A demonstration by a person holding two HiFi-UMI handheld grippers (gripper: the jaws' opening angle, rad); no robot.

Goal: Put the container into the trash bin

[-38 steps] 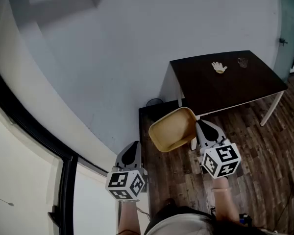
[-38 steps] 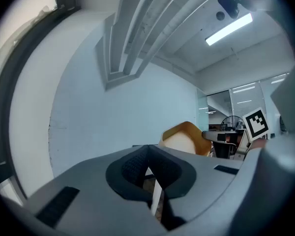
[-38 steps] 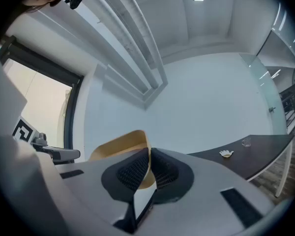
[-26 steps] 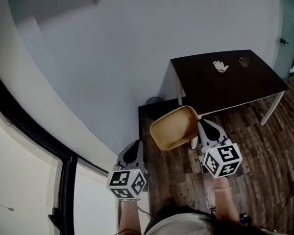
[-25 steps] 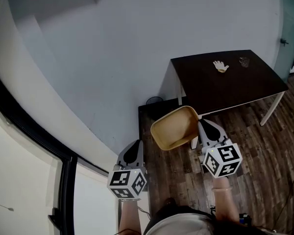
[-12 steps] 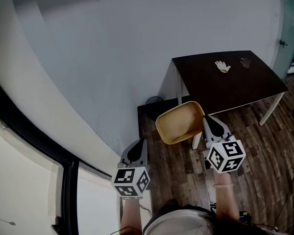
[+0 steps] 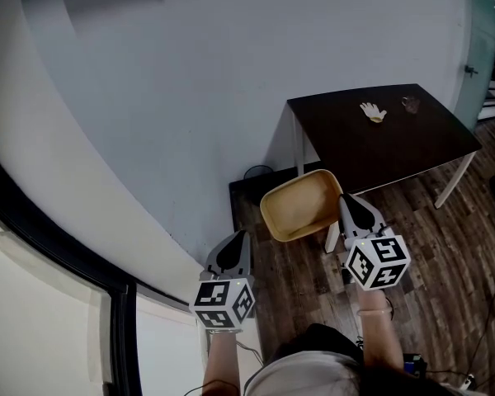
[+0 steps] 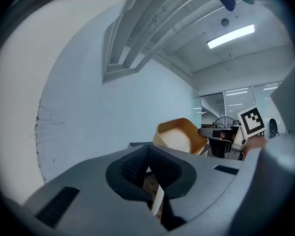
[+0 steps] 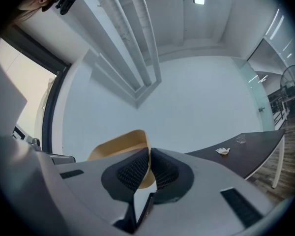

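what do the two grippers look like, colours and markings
The left gripper and right gripper match: grey, pointed tongs lined with black textured pads. Each carries a white cube printed with black square markers.

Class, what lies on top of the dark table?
A pale glove and a small clear glass lie on the table; the container covers its near corner.

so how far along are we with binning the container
Done: the container is lifted, its rim clamped in the right gripper. In hand: it hangs in the air near the dark table. Left: the drop itself; no trash bin shows plainly. The left gripper is shut on nothing.
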